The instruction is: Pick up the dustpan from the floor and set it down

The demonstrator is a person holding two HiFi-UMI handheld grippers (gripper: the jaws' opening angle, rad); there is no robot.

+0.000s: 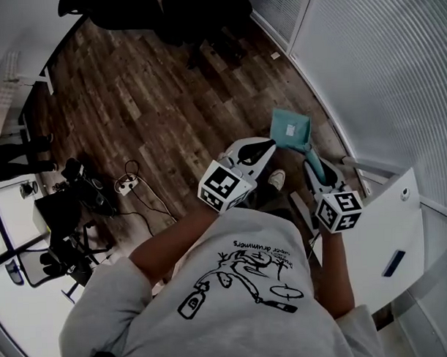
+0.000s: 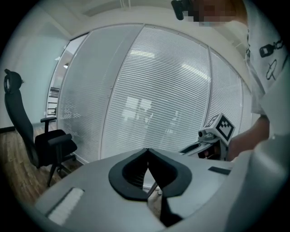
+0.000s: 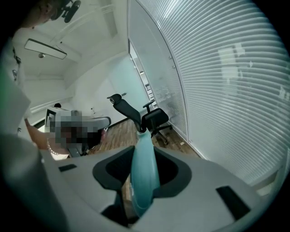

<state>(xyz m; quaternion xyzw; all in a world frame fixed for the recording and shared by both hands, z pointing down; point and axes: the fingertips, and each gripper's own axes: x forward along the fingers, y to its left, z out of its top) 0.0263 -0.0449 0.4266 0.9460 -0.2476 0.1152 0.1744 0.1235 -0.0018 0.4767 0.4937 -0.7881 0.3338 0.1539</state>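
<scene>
Left hand-held gripper [image 1: 270, 145] closed, empty; right hand-held gripper [image 1: 311, 158] clamped.

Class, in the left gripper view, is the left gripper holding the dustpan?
No, the left gripper is shut on nothing; the right gripper grips the teal dustpan.

A light grey, short-sleeved T-shirt [image 1: 140, 316] is worn, printed in black with a line drawing [image 1: 245, 277] and a short line of script [image 1: 262, 247]. A white shoe [image 1: 276, 179] is seen. The left gripper [image 1: 270, 145] and right gripper [image 1: 308, 155] are cased in pale grey and lined in black round the jaws. Each is fitted with a white cube [image 1: 225, 184] bearing black square markers.
</scene>
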